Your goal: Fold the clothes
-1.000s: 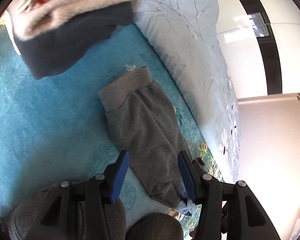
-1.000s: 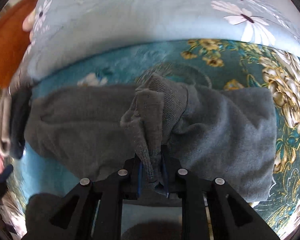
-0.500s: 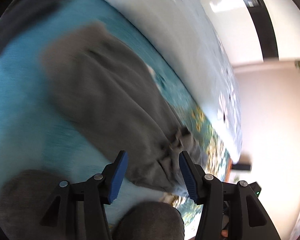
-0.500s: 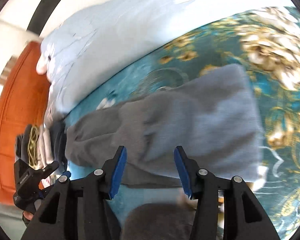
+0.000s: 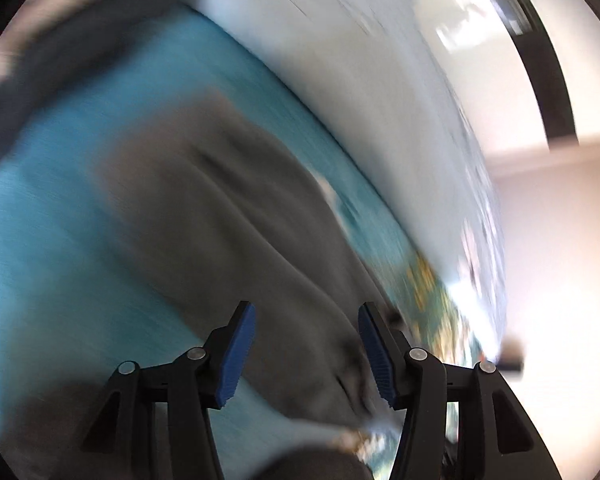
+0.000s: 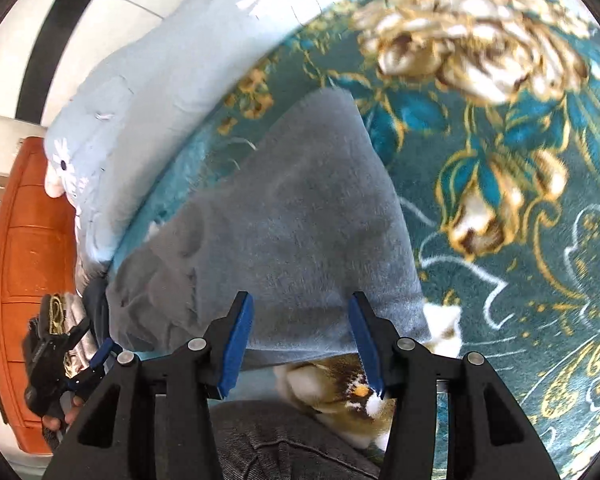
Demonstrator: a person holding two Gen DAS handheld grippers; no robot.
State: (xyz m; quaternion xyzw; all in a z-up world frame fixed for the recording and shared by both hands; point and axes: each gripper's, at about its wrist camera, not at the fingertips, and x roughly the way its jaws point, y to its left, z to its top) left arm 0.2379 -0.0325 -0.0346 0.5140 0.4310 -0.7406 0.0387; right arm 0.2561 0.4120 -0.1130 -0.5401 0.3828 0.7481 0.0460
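Right wrist view showed the right hand-held gripper [image 6: 298, 336], clamped on a bunched fold 1 second earlier, with jaws now apart and empty above the grey garment [image 6: 284, 220] lying flat on the teal bedspread [image 6: 520, 140], suggesting that fold was finished, while the left hand-held gripper [image 5: 306, 350] hung open too.

My right tongs [image 6: 300, 340] are black with blue pads, and so are my left tongs [image 5: 306, 354]. The folded garment [image 6: 292, 232] is plain grey. The blanket [image 6: 520, 160] is teal with gold and cream flowers. The quilt [image 6: 152, 80] is pale blue with white daisies.
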